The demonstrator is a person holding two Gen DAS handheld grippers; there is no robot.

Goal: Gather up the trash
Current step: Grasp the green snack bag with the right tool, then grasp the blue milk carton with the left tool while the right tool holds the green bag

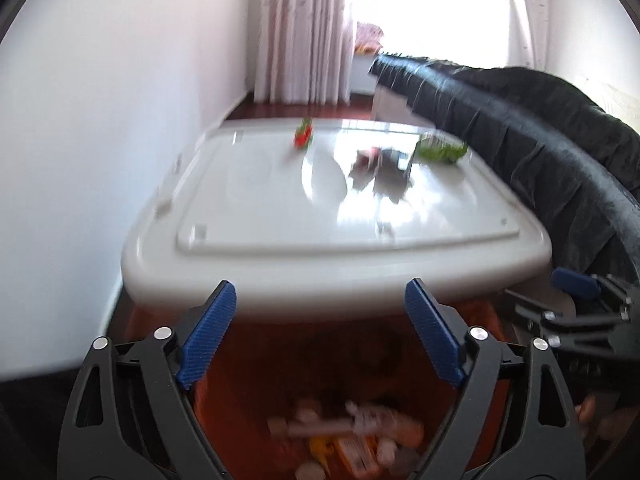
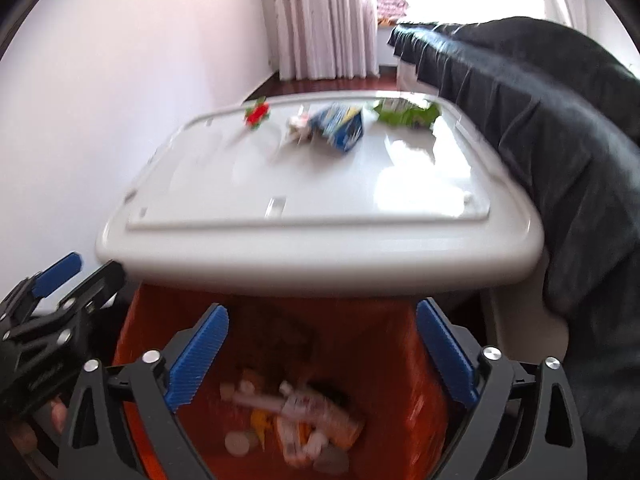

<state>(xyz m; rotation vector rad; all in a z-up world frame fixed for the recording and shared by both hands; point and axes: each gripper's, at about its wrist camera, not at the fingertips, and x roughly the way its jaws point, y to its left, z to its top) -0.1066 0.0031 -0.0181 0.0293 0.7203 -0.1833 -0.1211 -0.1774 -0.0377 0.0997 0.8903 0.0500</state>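
Left wrist view has my left gripper (image 1: 320,300) spread wide with nothing between its blue pads (image 1: 208,336), hanging over the orange bin (image 1: 240,360) that sits below the near edge of the white table (image 1: 320,268). My right gripper (image 2: 322,324) is just as wide apart and empty, over the same bin, and each gripper shows at the edge of the other's view, close beside it. Down in the bin lies a heap of trash (image 2: 296,416): pale wrappers and small round bits, too blurred for me to name singly. On the far half of the tabletop more litter remains: a red and green scrap (image 2: 257,114) to the left, a blue carton (image 2: 340,126) tipped on its side with a small white piece touching it, and a green wrapper (image 2: 408,114) near the dark sofa (image 2: 560,120). Pink curtains (image 2: 320,20) hang beyond.
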